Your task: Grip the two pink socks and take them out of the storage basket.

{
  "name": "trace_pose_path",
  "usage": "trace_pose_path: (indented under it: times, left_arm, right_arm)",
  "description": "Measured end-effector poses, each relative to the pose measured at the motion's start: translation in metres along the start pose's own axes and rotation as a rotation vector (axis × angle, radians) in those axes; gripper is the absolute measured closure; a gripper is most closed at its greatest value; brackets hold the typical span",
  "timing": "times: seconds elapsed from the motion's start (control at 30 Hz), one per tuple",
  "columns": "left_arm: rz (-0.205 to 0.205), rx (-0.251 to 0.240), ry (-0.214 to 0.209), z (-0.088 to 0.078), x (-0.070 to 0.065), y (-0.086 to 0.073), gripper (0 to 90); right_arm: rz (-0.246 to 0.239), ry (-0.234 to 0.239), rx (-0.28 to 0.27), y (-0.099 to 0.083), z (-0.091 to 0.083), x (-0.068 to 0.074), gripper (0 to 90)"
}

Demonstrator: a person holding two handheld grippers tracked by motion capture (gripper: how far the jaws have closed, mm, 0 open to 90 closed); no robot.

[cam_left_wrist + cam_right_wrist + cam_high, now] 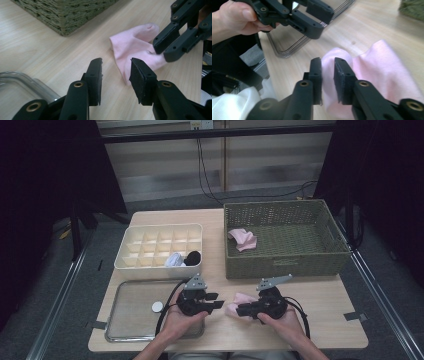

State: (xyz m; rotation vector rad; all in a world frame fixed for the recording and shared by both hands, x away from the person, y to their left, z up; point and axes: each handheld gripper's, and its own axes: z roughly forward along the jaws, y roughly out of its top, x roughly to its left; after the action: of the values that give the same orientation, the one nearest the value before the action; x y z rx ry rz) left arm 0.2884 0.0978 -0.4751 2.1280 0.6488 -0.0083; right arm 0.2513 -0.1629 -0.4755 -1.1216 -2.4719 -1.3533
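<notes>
A pink sock [241,298] lies crumpled on the wooden table between my two grippers. My right gripper [328,63] points left along the table, and a raised fold of the sock [374,67] fills the gap between its pads. My left gripper [116,68] stands open just short of the sock's [130,45] near edge, with only bare table between its pads. The two grippers face each other, tips a short way apart, as seen in the high view with the left gripper [217,300] and the right gripper [239,310].
A green wicker basket [280,270] at the back right holds another pink sock [242,239]. A white compartment box [160,234] at the back left holds a white item [174,260] and a black one [193,256]. A clear tray [130,320] with a white disc [157,306] lies front left.
</notes>
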Motion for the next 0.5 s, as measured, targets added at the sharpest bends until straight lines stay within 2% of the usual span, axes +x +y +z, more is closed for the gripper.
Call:
trace_pose_path:
  times: [0.1, 0.2, 0.3, 0.4, 0.5]
  left_arm:
    - [0.005, 0.006, -0.004, 0.001, -0.001, 0.000, 59.8]
    - [0.002, 0.003, -0.012, 0.002, -0.001, -0.001, 58.8]
    - [-0.003, 0.011, -0.043, 0.005, -0.003, -0.002, 59.1]
    - [0.009, 0.019, -0.070, 0.009, -0.012, -0.002, 62.1]
    - [0.026, 0.044, -0.105, 0.016, -0.021, -0.003, 63.0]
  right_arm:
    - [-0.002, 0.008, -0.019, 0.001, -0.004, 0.000, 70.0]
    - [0.018, -0.013, -0.049, 0.003, -0.014, -0.006, 68.0]
    - [0.045, -0.062, -0.057, 0.002, -0.021, -0.018, 71.2]
    - [0.059, -0.119, -0.057, 0.002, -0.025, -0.029, 75.3]
    - [0.089, -0.144, -0.067, 0.002, -0.027, -0.042, 74.7]
